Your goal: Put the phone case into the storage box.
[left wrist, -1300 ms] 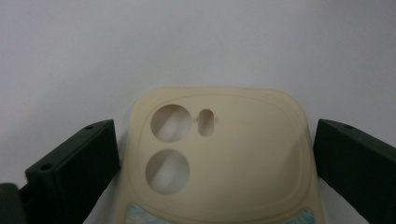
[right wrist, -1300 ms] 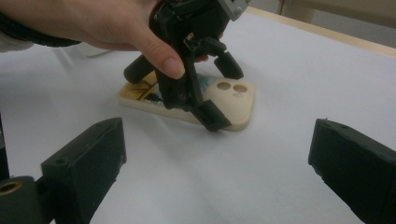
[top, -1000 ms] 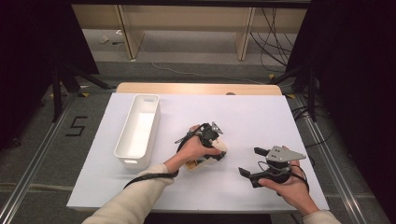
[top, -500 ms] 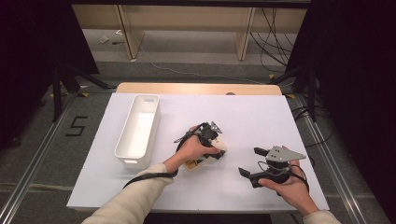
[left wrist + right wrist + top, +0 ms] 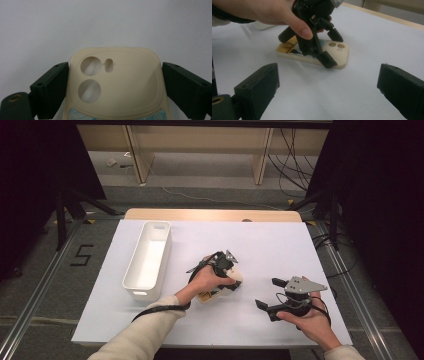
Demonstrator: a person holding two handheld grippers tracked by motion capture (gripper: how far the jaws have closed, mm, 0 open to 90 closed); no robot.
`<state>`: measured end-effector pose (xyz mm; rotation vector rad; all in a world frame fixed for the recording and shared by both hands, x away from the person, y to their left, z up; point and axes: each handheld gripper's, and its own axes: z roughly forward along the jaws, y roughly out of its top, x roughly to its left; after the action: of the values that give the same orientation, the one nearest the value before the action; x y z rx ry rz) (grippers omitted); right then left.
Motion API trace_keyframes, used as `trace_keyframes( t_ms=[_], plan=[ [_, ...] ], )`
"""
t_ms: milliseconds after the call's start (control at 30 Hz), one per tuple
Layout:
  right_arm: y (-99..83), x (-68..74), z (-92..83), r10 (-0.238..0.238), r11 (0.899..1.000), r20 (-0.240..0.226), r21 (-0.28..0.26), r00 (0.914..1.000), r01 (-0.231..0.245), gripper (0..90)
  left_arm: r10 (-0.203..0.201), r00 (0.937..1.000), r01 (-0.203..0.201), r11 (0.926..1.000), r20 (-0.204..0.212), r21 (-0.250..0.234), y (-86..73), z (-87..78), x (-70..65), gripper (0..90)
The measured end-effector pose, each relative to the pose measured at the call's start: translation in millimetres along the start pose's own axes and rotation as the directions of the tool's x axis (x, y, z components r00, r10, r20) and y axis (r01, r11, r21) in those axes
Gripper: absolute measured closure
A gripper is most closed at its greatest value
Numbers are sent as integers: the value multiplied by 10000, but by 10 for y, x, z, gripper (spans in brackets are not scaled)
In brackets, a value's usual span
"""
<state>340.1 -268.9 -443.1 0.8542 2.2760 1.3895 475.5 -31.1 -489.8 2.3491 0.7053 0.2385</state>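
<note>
Left claw point(image 5: 231, 276) stood over the cream phone case point(image 5: 117, 85) with its jaws spread, one on each long edge; in the left gripper view the near jaw seemed to touch the case's side while a sliver of counter showed by the other, so I judged it poised to pinch across the width, not yet clamped. The case lay flat on the white counter point(image 5: 270, 245), back up, directly beneath that claw, which suited a sideways grip. Right claw point(image 5: 270, 295) rested low on the counter off to the side, jaws wide apart and holding nothing, probably waiting its turn. A white bin point(image 5: 148, 262) sat on the far side of the left claw from the right one, likely the destination. From above, the left hand point(image 5: 207, 281) covered most of the case; its printed lower part was cut off or blurred, so the design couldn't be read.
</note>
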Motion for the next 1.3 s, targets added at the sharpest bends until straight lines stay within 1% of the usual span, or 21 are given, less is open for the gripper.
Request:
trace_keyframes(
  t_ms=[333,467,600,800,867,1000,1100,1167,1300],
  plan=[
    [1,-2,-1,2,10000,-9,-6,10000,-2,52,-9,10000,8,10000,-67,-33,1,-7,-14,105],
    [1,-4,-3,4,10000,-3,-9,10000,-4,53,50,9999,-51,10000,-146,-73,7,-18,-18,106],
    [2,-5,-4,14,10000,4,-16,10000,-14,53,-37,9997,31,9996,-241,-265,25,-57,-10,107],
    [4,-5,-3,8,10000,-16,-25,10000,-8,53,-200,9988,161,9960,-437,-884,90,-175,-6,108],
    [5,-5,-3,-3,10000,-19,-26,10000,3,53,-196,9984,136,9937,-527,-1109,118,-228,1,108],
    [6,-4,-2,-7,10000,-20,-30,10000,7,53,-333,9969,219,9874,-708,-1568,166,-325,9,108],
    [7,-3,-2,-18,10000,-28,-33,10000,18,53,-471,9947,281,9795,-909,-1996,194,-390,10,108],
    [8,-3,-2,-22,10000,-27,-38,10000,22,53,-591,9930,340,9721,-1024,-2319,215,-439,12,108],
    [9,-2,-2,-39,10000,-31,-37,10000,39,53,-816,9897,457,9588,-1177,-2804,242,-515,23,108]
  ],
)
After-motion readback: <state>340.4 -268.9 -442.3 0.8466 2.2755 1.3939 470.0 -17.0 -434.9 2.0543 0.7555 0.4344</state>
